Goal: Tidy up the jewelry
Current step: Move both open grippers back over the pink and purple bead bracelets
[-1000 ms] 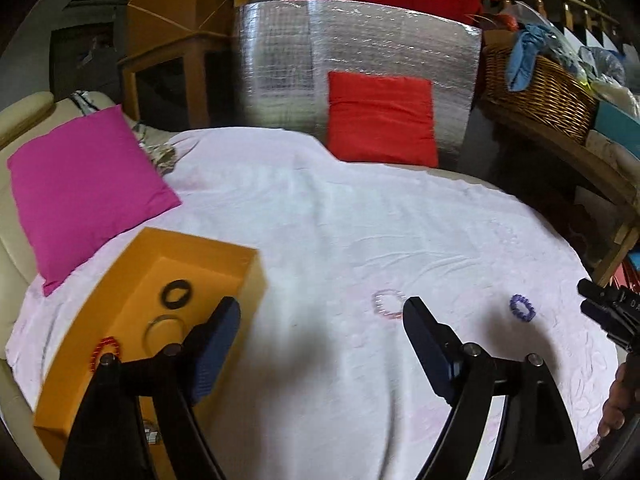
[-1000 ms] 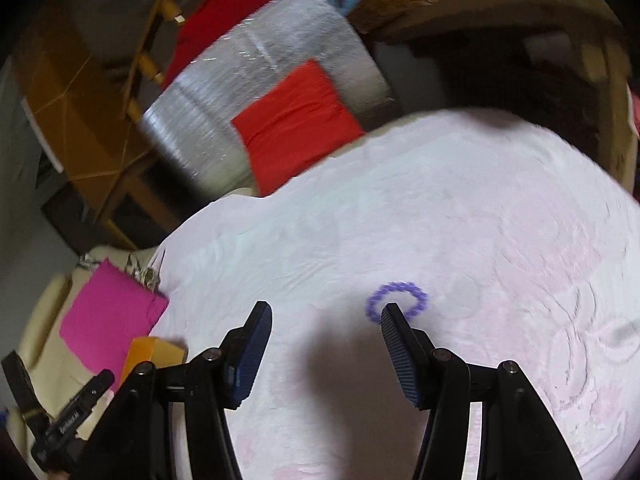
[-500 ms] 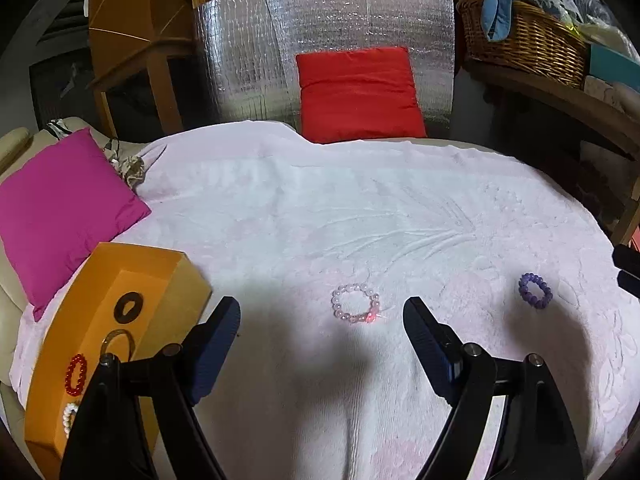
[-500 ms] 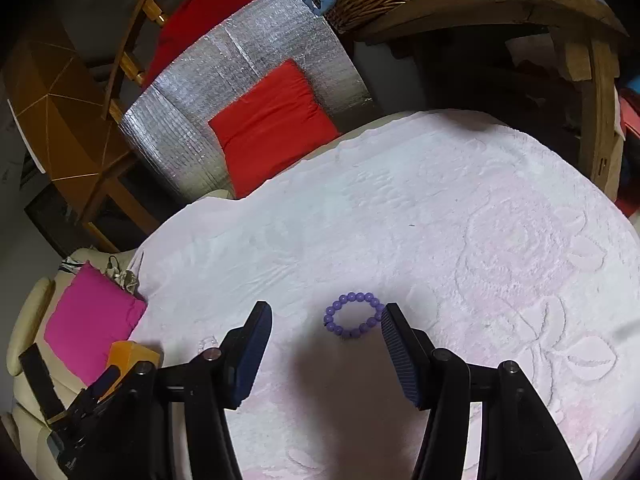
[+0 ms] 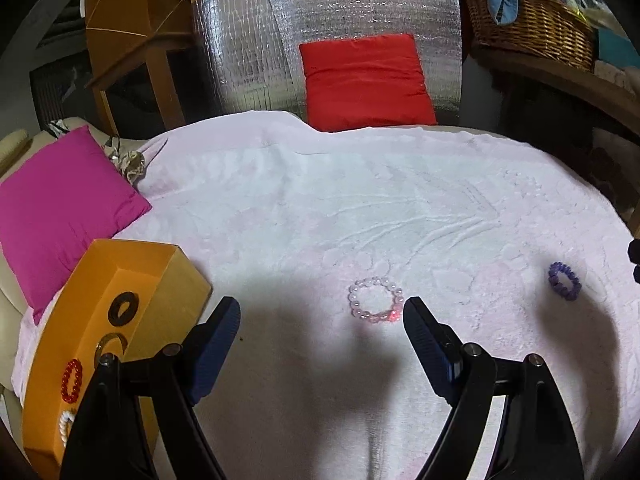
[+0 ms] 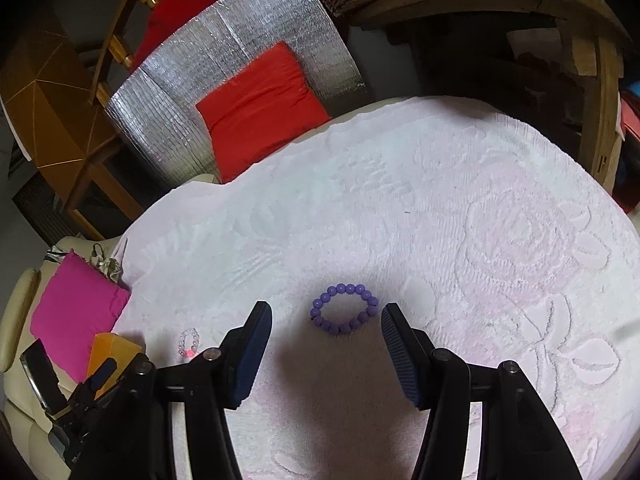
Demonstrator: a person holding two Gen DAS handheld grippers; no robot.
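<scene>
Two bracelets loose: one per gripper, both lying flat on the cloth (image 5: 320,208).
Left gripper (image 5: 322,316): fingers wide apart, pink bracelet (image 5: 376,299) just ahead, nearer its right finger.
Right gripper (image 6: 326,326): fingers apart, purple bracelet (image 6: 345,309) between the tips, roughly centred.
Box (image 5: 100,264): left of the left fingers.

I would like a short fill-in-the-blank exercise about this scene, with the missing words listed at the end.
1. The bracelet lying between the tips of the right claw is ____ in colour.
2. The clear pink bracelet rests on the white ____, in front of the left claw.
3. The red bead bracelet lies inside the ____ box.
4. Both claws are ____, holding nothing.

Missing words: purple; blanket; orange; open
</scene>
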